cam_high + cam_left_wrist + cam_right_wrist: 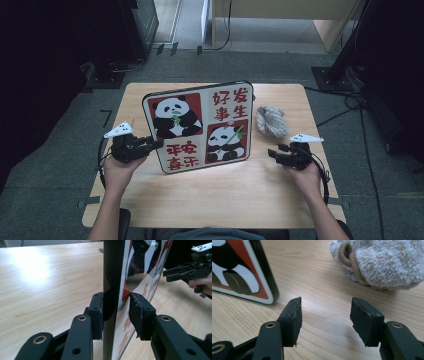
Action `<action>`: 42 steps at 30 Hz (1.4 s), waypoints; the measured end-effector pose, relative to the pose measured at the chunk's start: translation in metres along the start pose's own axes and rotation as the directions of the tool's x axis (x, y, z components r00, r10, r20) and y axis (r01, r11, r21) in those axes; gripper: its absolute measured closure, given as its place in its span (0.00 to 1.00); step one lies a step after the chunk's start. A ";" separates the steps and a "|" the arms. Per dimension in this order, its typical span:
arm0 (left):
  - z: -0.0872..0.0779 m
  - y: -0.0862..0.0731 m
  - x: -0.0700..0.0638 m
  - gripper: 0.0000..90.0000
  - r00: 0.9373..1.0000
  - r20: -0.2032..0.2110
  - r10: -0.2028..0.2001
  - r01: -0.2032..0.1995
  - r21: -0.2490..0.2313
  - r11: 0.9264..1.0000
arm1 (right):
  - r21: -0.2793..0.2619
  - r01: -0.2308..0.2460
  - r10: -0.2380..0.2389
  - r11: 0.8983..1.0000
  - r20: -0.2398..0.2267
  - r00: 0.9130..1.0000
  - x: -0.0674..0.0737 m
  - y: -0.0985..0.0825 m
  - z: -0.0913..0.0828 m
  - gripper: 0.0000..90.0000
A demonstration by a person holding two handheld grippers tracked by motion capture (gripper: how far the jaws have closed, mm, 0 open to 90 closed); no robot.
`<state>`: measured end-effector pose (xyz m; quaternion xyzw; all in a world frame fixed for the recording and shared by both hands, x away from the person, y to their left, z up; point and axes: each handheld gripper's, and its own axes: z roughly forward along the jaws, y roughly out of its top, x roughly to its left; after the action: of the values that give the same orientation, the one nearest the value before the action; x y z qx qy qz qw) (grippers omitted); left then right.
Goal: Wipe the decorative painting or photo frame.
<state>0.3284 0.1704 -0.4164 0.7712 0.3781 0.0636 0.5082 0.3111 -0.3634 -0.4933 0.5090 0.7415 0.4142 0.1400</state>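
You're clamping the panda box [200, 125] by its left edge with your left hand-held gripper [115, 315], both pads pressing on it, so it's standing tilted up on the desk [225, 200] with its long side running across toward your right. Your right hand-held gripper [325, 315] is sitting open with nothing between the jaws, just beside the box's lower right corner, and the fuzzy grey bundle [382, 262] is lying beyond it.

Black-rimmed tray [200, 125] patterned with black-and-white pandas on red squares beside red characters on white; grey fuzzy cloth [271, 121] with a tan loop; pale wood-grain counter [225, 195]; black fingers [292, 317]
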 end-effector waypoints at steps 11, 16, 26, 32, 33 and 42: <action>0.003 0.000 0.005 0.69 1.000 -0.028 -0.003 0.003 0.003 1.000 | 0.008 0.025 -0.025 1.000 0.016 1.000 0.001 -0.001 0.000 0.48; 0.003 0.000 0.005 0.69 1.000 -0.027 -0.004 0.004 0.004 1.000 | 0.005 0.026 -0.026 1.000 0.016 1.000 0.000 -0.001 0.000 0.48; -0.004 -0.001 0.003 0.66 0.999 -0.034 0.017 -0.017 0.009 1.000 | -0.007 0.020 -0.020 1.000 0.020 1.000 -0.004 0.000 -0.001 0.48; -0.013 -0.005 0.001 0.64 0.999 -0.038 0.019 -0.018 0.005 1.000 | -0.023 0.012 -0.012 1.000 0.025 1.000 -0.010 0.000 -0.003 0.48; -0.015 -0.005 0.001 0.64 0.999 -0.044 0.022 -0.022 0.003 1.000 | -0.025 0.008 -0.008 1.000 0.024 1.000 -0.011 0.000 -0.004 0.48; -0.021 -0.014 0.013 0.59 0.997 -0.080 -0.011 0.011 0.005 1.000 | -0.018 0.009 -0.008 1.000 0.029 1.000 -0.014 0.001 0.000 0.48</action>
<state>0.3197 0.1970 -0.4220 0.7674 0.4026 0.0904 0.4908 0.3177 -0.3755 -0.4955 0.5104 0.7377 0.4132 0.1569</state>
